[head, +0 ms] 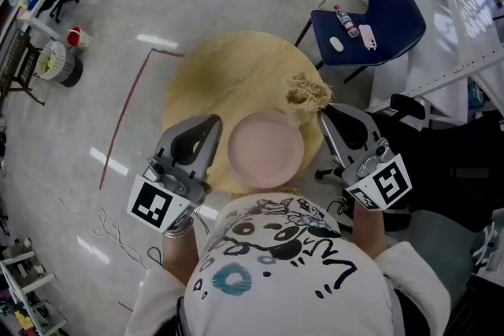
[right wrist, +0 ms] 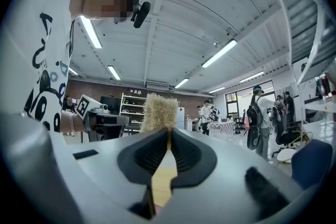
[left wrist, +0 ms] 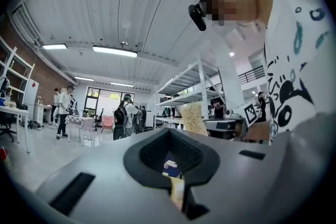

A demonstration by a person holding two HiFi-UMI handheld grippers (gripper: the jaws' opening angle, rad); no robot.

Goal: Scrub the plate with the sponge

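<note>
- Left tool (head: 216, 136): jaws drawn together on the left rim of the plate (head: 265, 149). The left gripper view shows a thin pale edge pinched between them. The bite looks shallow, right at the rim.
- Right tool (head: 323, 114): jaws clamped on the sponge (head: 307, 93), just off the plate's far right rim. Most of its bulk sticks out past the jaw tips.
- The plate lies face up between your two tools, over the near edge of the round tabletop (head: 220, 67). Whether it rests there or is lifted is not clear from above.
- Well beyond the plate, far right: a blue chair (head: 394, 24) with small items on its seat.

Risks as judged from here:
- Pressing the sponge down on the side opposite the held rim would likely lever the plate out of the left tool.
- The plate sits at the tabletop's near edge, so a slip there probably means a drop to the floor.
- The sponge is pinched at one end only. Hard sideways strokes could fold it or pull it free.
</note>
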